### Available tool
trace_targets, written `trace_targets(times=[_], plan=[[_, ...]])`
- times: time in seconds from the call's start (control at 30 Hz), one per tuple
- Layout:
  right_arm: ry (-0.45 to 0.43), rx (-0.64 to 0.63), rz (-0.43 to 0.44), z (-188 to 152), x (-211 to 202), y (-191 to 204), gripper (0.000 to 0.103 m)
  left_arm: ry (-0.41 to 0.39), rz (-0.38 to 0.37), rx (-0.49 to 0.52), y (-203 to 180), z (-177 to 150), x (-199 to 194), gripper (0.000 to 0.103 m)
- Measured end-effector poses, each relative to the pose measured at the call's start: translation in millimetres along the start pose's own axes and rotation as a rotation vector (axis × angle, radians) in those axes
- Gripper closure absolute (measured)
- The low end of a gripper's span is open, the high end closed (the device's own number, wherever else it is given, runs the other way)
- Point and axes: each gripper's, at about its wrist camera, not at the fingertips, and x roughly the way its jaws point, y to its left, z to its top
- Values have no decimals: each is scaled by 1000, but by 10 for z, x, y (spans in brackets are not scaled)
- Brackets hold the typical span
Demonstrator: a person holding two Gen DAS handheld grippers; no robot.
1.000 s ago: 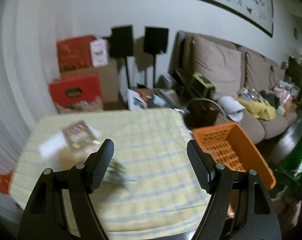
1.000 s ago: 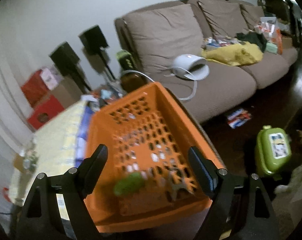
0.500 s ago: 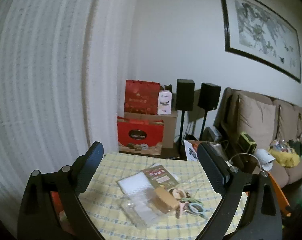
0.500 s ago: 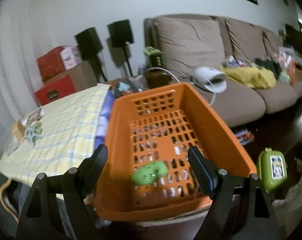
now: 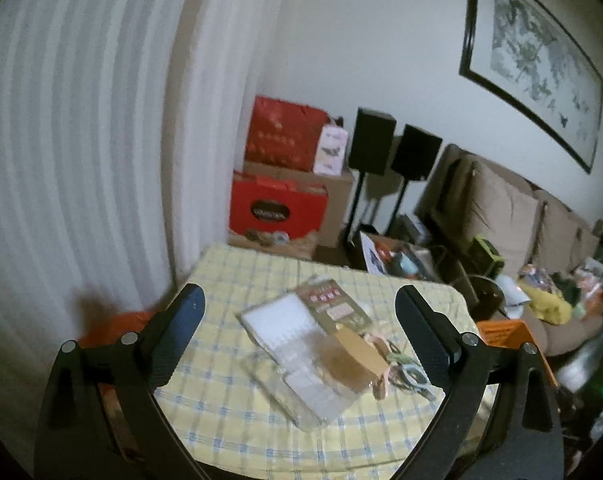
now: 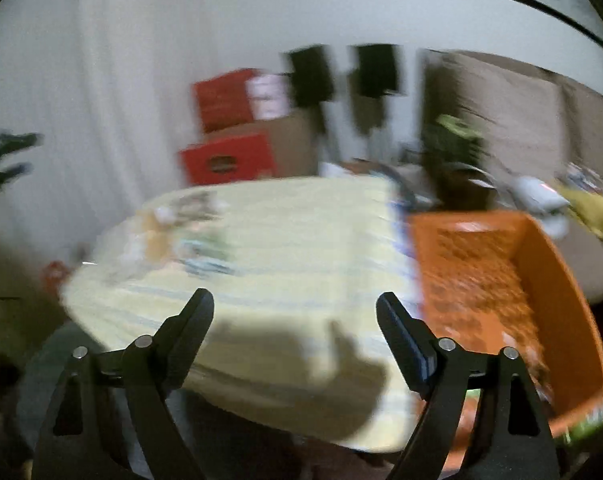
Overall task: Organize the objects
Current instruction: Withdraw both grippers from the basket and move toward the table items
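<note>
A heap of small items lies on the yellow checked tablecloth (image 5: 229, 280): a white spiral notebook (image 5: 279, 322), a clear plastic bag (image 5: 301, 388), a tan box (image 5: 359, 350), a printed packet (image 5: 333, 304) and ring-handled scissors (image 5: 409, 372). My left gripper (image 5: 300, 300) stands open and empty, short of the heap and above it. My right gripper (image 6: 295, 301) is empty, its jaws opening over the table's near edge. The orange basket (image 6: 541, 272) sits to its right, with a green bit (image 6: 585, 426) at its near corner. The heap (image 6: 181, 232) is a blur far left.
Red boxes (image 5: 277, 204) on cartons and two black speakers (image 5: 393, 148) stand behind the table. A beige sofa (image 5: 501, 216) with clutter runs along the right. A white curtain (image 5: 81, 160) fills the left. Something orange (image 5: 113, 320) lies low beside the table's left edge.
The left view swung from the basket side to the heap, and its jaws widened. The right view swung left, from above the basket to the table's near edge.
</note>
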Motion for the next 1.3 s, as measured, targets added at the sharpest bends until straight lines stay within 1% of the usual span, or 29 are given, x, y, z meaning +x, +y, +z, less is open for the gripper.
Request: trace_targets(times=[0.03,0.13,0.17,0.2,0.23,0.27,0.3,0.37,0.4,0.47,0.53,0.57,0.6,0.7,0.77,0.8,0.9,0.93,1.03,1.1,1.13,1.17,1.2,1.23,1.27,1.3], plan=[[5,-22,17,98,55,134,14,14,10,3,27,-17,48,7],[40,-97,26,328,278,503,14,62,67,18,121,-89,242,7],[57,-116,44,379,372,612,14,60,105,27,160,-123,315,7],[81,-136,85,436,511,738,14,42,151,37,178,-136,351,7],[95,-146,110,454,597,809,14,22,231,53,214,-164,403,7],[105,-158,129,465,698,908,14,24,280,64,244,-187,450,7],[112,-173,143,478,808,997,14,44,307,71,303,-218,507,7],[128,-216,171,472,1034,1176,15,80,295,69,404,-272,581,7],[139,-239,180,458,1159,1254,16,82,295,57,471,-288,602,7],[181,-284,208,405,1411,1391,16,78,313,25,591,-305,614,7],[186,-320,211,355,1602,1456,16,70,349,-15,707,-333,633,7],[192,-320,212,338,1684,1447,16,66,371,-27,755,-345,637,7],[203,-311,221,333,1766,1439,16,67,376,-30,795,-368,643,7],[228,-253,248,331,1953,1430,16,59,338,-39,834,-414,670,7],[232,-239,255,334,2016,1487,12,58,321,-67,901,-433,688,7],[231,-238,267,342,2032,1527,11,57,320,-75,926,-431,707,7],[240,-218,340,382,2077,1696,11,45,342,-103,1019,-442,709,7],[244,-214,352,391,2097,1748,11,44,345,-114,1057,-446,712,7],[268,-241,401,378,2180,2014,11,46,339,-171,1185,-457,681,7],[281,-262,455,356,2177,2145,12,62,305,-234,1248,-459,681,7],[286,-260,486,338,2155,2177,15,67,271,-260,1259,-457,678,7],[278,-252,502,329,2101,2169,16,62,231,-278,1252,-453,665,7],[267,-247,498,326,2045,2130,16,55,198,-285,1234,-446,649,7],[256,-245,474,330,1980,2055,16,49,172,-287,1211,-436,637,7],[241,-244,429,341,1911,1944,16,43,150,-286,1180,-418,629,7],[217,-248,345,359,1820,1779,16,41,133,-283,1140,-404,624,7]])
